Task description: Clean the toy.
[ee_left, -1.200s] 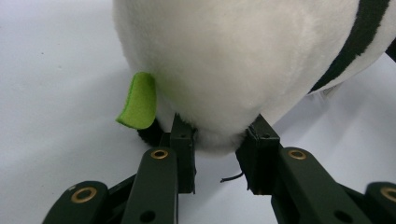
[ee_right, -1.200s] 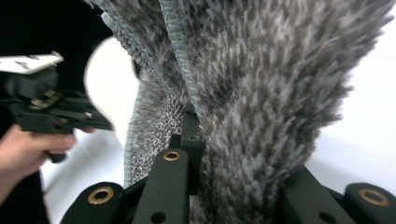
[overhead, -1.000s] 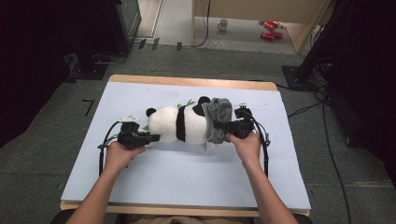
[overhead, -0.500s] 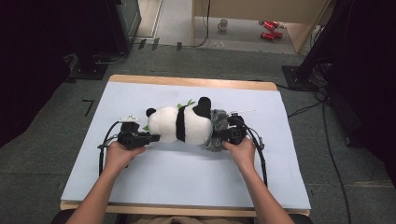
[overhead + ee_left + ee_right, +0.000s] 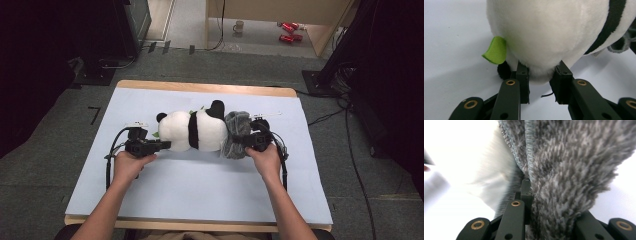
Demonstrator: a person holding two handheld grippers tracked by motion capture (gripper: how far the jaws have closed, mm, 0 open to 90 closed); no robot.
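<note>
A black-and-white plush panda lies on its side across the pale blue mat. My left gripper is at its left end; in the left gripper view its jaws have just been closing and now pinch the white plush between them. A green felt leaf sticks out beside that grip. A grey fuzzy cloth piece is bunched on the panda's right end. My right gripper is shut on it, with the grey pile packed between the jaws.
The mat covers a wooden table whose far edge shows. Bare mat lies in front of the panda and on both sides. On the floor beyond are a mug, red items and dark equipment stands.
The right gripper has shifted left and a little nearer with the grey cloth, which is now bunched tighter against the panda. The left hand has stayed put.
</note>
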